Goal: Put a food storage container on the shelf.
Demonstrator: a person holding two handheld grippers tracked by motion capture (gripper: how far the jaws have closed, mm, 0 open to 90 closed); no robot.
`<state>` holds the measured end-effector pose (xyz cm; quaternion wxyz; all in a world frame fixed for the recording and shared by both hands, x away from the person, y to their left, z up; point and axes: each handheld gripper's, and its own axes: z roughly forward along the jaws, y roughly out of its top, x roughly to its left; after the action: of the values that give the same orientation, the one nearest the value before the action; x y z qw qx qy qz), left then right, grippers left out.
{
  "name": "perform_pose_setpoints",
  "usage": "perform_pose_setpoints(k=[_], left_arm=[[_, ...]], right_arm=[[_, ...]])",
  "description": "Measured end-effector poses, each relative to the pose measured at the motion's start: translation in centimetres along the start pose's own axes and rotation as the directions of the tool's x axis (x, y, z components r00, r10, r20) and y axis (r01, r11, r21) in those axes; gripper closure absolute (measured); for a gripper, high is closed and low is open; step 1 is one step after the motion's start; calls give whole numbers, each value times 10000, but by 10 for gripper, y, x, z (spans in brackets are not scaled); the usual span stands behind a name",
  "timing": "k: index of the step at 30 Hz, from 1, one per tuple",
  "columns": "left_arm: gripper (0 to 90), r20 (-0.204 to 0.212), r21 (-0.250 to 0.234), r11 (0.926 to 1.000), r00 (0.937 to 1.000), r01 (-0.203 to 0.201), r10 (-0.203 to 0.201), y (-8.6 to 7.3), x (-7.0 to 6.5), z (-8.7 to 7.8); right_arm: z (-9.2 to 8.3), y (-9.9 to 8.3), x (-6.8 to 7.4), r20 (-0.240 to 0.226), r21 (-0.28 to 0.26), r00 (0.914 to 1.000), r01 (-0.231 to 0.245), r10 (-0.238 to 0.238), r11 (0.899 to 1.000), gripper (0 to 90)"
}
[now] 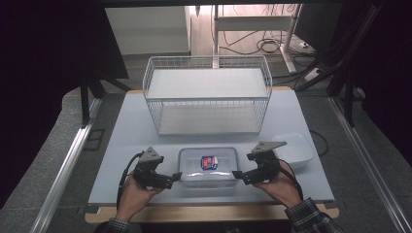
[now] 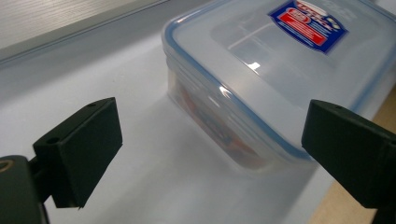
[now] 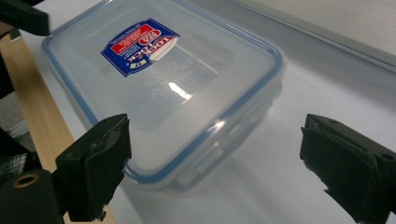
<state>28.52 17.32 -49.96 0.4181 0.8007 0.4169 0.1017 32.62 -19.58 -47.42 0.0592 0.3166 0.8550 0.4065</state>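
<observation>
Left gripper [image 1: 178, 175]: jaws spread wide, nothing between them, tips just beside the left end of the box [image 1: 209, 165]. Right gripper [image 1: 237, 174]: jaws likewise spread and empty, tips at the right end of the box. In the left gripper view one jaw sits just beside a box corner [image 2: 275, 154].

The box, clear with a blue-edged lid [image 3: 163, 84] and a label [image 3: 140, 49], lies on the table [image 1: 121, 160] near its front edge, in front of the wire rack [image 1: 206, 97]. A white dish [image 1: 296, 150] stands just right of it.

Risks, as judged:
- Smooth wall: pads may slip on closing.
- Uneven squeeze from the two ends may skew the box toward the front edge.
- A wide right-hand move may strike the dish.
</observation>
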Motion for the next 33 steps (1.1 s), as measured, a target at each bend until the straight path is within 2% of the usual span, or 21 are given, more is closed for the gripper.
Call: perform_pose_setpoints(k=[5,7,8,9,10,11,12,13,15,18,19,20,21,23,25,27,28,29,30,32,33], left_arm=[[28,858,265,9986,9952,457,-478,10,6,16],[10,1347,428,9966,9880,697,-749,11,8,21],[9,1692,529,9951,9813,839,-917,11,10,25],[4,1692,529,9951,9813,839,-917,11,10,25],[0,2248,713,9928,9682,961,-1098,10,11,31],[0,2631,916,9907,9571,1004,-1213,9,10,34],[0,2631,916,9907,9571,1004,-1213,9,10,34],[0,2994,1080,9880,9441,1100,-1378,9,8,38],[0,2947,1128,9855,9429,1271,-1553,9,7,40],[47,3122,1519,9716,9239,1816,-2215,7,9,36],[68,3122,1519,9716,9239,1816,-2215,7,9,36],[85,3195,1642,9663,9161,1983,-2423,5,10,33],[96,3195,1642,9663,9161,1983,-2423,5,10,33],[106,3169,1682,9650,9160,2011,-2461,4,8,31],[153,3050,1596,9696,9249,1853,-2269,3,5,24],[213,3033,1414,9734,9282,1801,-2158,0,3,18],[240,3033,1414,9734,9282,1801,-2158,0,3,18],[273,3127,1165,9726,9221,2010,-2280,-4,4,14],[300,3189,1111,9742,9214,1964,-2221,-5,5,12],[327,3183,1051,9777,9253,1817,-2062,-6,4,10],[357,3091,886,9739,9238,2088,-2262,-6,3,7]], right_arm=[[17,2,-8,-574,401,9966,-564,587,9976,74],[22,2,-12,-1001,598,9900,-933,990,9938,52],[25,2,-14,-1241,746,9851,-1108,1194,9910,46],[25,2,-14,-1241,746,9851,-1108,1194,9910,46],[31,2,-17,-1765,928,9732,-1323,1471,9869,46],[32,3,-17,-1864,963,9703,-1382,1543,9857,46],[32,3,-17,-1864,963,9703,-1382,1543,9857,46],[37,3,-17,-2050,1086,9645,-1463,1662,9833,28],[38,4,-17,-2018,1168,9635,-1547,1759,9810,34],[35,3,-17,-2138,1367,9537,-1852,2116,9731,75],[34,1,-18,-2212,1414,9488,-1975,2254,9701,92],[33,0,-19,-2306,1451,9430,-2105,2399,9668,103],[33,0,-19,-2306,1451,9430,-2105,2399,9668,103],[33,-3,-19,-2430,1597,9302,-2415,2752,9572,112],[28,-2,-15,-2198,1531,9415,-2253,2555,9622,164],[22,-2,-13,-2099,1401,9438,-2294,2553,9632,218],[22,-2,-13,-2099,1401,9438,-2294,2553,9632,218],[18,-4,-12,-2137,1379,9435,-2276,2533,9639,255],[16,-5,-11,-2140,1370,9445,-2236,2492,9650,269],[14,-6,-10,-2127,1282,9441,-2284,2517,9651,299],[8,-8,-12,-2255,1103,9331,-2613,2802,9589,380]])
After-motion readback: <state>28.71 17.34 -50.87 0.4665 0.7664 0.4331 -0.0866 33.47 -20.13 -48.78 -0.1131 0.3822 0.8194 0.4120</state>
